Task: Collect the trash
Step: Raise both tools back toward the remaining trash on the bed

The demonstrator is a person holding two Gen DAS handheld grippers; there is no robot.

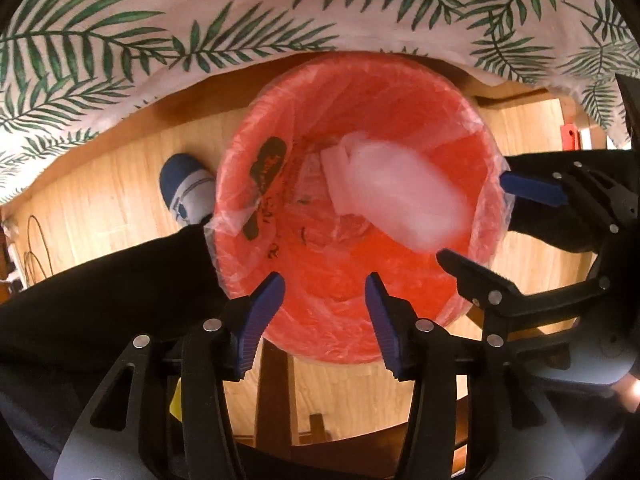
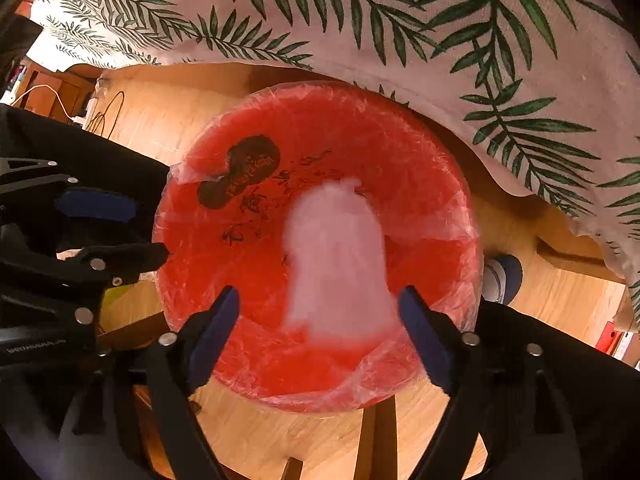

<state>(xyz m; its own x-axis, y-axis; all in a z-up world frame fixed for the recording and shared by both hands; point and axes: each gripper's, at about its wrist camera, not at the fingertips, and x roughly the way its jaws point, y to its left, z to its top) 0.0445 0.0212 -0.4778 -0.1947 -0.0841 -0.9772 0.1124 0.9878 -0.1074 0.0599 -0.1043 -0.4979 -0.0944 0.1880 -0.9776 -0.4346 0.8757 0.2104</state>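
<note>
A red bin (image 1: 320, 276) lined with a clear plastic bag stands on the wooden floor below both grippers; it also shows in the right wrist view (image 2: 224, 216). A blurred white piece of trash (image 1: 400, 196) is in the air inside the bin's mouth, and shows in the right wrist view (image 2: 338, 256) just beyond my open right gripper (image 2: 320, 316). My left gripper (image 1: 325, 300) is open and empty above the bin's near rim. The right gripper (image 1: 472, 220) shows at the right of the left wrist view, the left gripper (image 2: 116, 228) at the left of the right wrist view.
A tablecloth with a green leaf print (image 1: 280, 8) hangs over the table edge behind the bin (image 2: 480, 40). The person's foot in a blue and white sock (image 1: 186, 188) and black trouser legs stand beside the bin. Wooden chair legs (image 1: 276, 396) and cables (image 2: 104, 116) are on the floor.
</note>
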